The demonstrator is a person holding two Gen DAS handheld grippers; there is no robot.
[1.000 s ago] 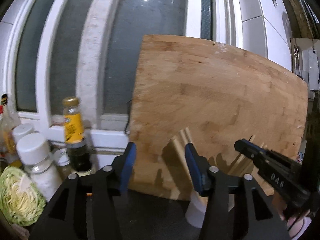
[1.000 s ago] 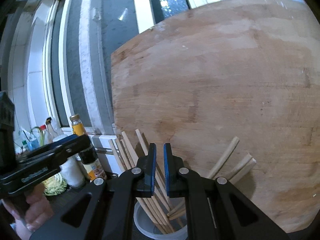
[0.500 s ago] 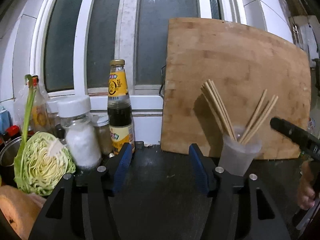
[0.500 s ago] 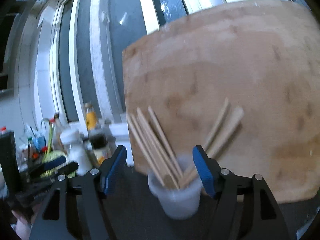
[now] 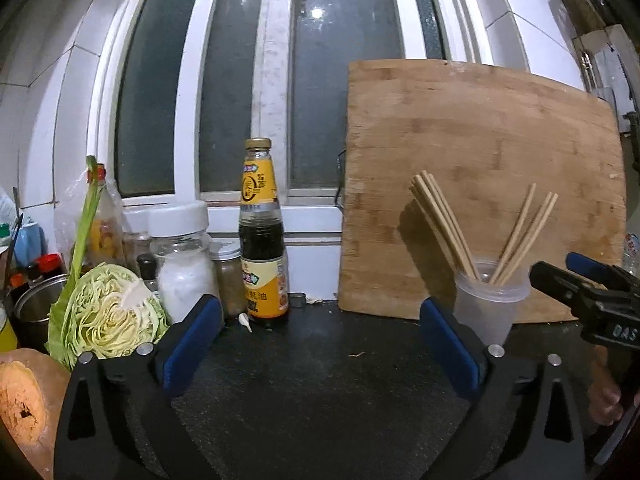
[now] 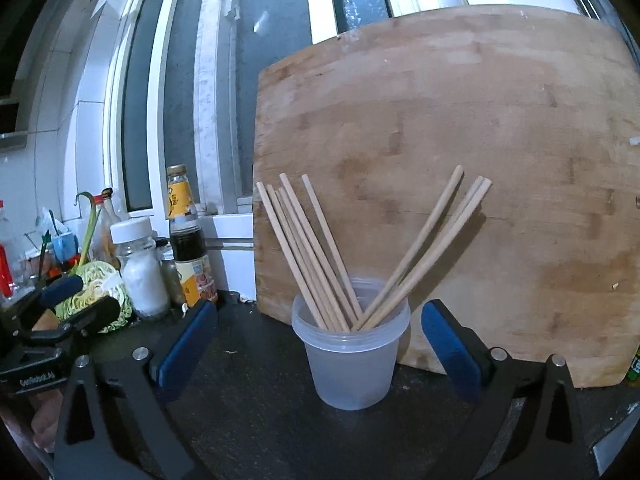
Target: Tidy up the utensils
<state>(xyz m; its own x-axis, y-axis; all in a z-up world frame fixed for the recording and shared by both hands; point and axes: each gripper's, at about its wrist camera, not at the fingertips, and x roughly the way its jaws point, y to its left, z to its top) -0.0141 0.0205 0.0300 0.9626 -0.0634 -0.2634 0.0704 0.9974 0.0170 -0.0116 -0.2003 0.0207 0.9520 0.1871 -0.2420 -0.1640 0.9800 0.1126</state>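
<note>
A translucent plastic cup (image 6: pixel 352 360) stands on the dark counter and holds several wooden chopsticks (image 6: pixel 308 252), fanned left and right. It also shows in the left wrist view (image 5: pixel 486 304) with its chopsticks (image 5: pixel 444 224). My right gripper (image 6: pixel 320 344) is open and empty, jaws wide apart just in front of the cup. My left gripper (image 5: pixel 320 344) is open and empty, further left over bare counter. The right gripper's tip (image 5: pixel 576 280) shows at the right edge of the left wrist view.
A large wooden cutting board (image 6: pixel 480 160) leans against the window behind the cup. To the left stand a dark sauce bottle (image 5: pixel 262 248), a white-lidded jar (image 5: pixel 182 256), small spice jars, a halved cabbage (image 5: pixel 108 312) and a cut squash (image 5: pixel 24 396).
Both grippers have pulled back from the cup and board. The right gripper went from shut to wide open, and the chopsticks stand in the cup.
</note>
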